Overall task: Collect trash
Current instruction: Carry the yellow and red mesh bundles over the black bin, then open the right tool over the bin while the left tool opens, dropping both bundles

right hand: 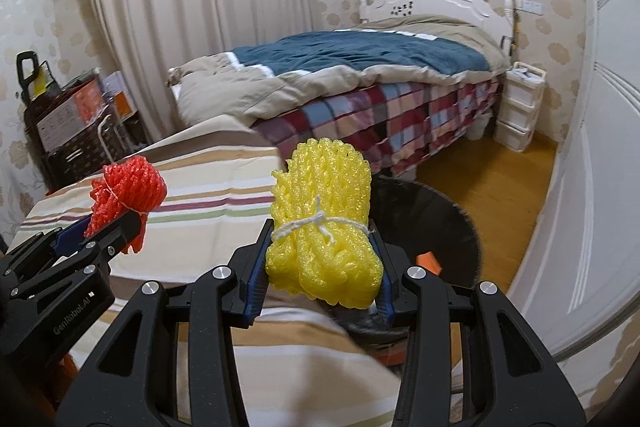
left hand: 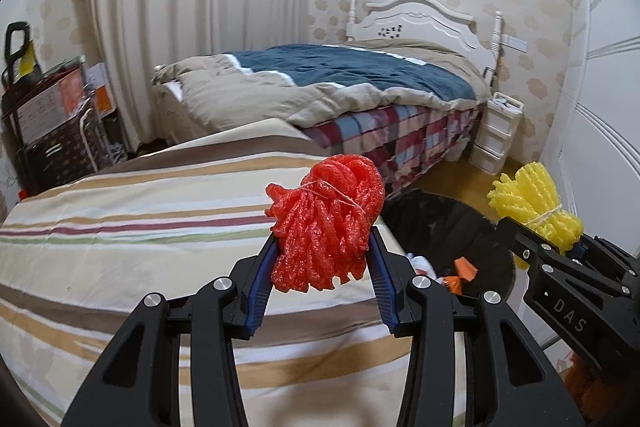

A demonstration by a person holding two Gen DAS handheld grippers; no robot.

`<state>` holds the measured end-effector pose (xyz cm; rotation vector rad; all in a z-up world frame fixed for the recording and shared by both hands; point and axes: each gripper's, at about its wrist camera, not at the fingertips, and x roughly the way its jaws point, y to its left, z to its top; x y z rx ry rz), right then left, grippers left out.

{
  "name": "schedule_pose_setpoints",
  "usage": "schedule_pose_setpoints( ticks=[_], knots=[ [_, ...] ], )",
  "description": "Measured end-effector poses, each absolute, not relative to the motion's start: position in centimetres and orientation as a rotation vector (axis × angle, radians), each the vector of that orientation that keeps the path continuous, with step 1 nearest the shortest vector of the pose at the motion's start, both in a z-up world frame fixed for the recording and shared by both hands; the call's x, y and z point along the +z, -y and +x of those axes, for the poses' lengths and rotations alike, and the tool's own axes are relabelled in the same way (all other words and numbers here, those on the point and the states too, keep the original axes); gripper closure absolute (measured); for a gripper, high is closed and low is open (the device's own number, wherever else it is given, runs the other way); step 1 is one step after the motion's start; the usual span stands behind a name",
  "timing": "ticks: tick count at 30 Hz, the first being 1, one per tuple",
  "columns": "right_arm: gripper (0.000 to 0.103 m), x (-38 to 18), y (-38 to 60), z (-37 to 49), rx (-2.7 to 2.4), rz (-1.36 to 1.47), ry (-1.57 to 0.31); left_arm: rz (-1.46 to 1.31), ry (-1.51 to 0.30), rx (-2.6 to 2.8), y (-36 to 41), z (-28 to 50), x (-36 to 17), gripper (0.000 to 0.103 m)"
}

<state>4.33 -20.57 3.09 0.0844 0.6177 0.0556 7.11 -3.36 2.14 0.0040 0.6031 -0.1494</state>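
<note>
Left gripper [left hand: 324,259] clamping red foam net [left hand: 326,223], black bin [left hand: 440,227] half hidden

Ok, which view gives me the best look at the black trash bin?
The right wrist view: the black trash bin shows its round rim and dark inside beyond the yellow foam bundle. The left wrist view shows its opening too, but the right gripper crosses its far side.

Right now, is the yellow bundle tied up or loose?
Tied up: white string is knotted around the yellow foam-net bundle, bunching it.
</note>
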Motion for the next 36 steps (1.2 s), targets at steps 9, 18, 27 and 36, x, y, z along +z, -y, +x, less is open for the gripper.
schedule_pose_setpoints(
  ticks=[9,18,27,36],
  knots=[
    [0.061,2.8,24.4,6.9,-0.007,0.1,-0.595,0.039,-0.605,-0.194,7.6,10.1,1.4,0.058],
    [0.061,1.0,27.1,10.2,-0.047,0.121,-0.618,0.082,-0.645,-0.205,11.0,13.7,-0.1,0.058],
    [0.061,-1.1,28.9,12.7,-0.082,0.141,-0.656,0.118,-0.673,-0.21,13.4,16.2,-1.7,0.057],
    [0.06,-2.1,29.8,14.2,-0.104,0.143,-0.674,0.133,-0.698,-0.201,14.5,17.6,-2.7,0.049]
  ],
)
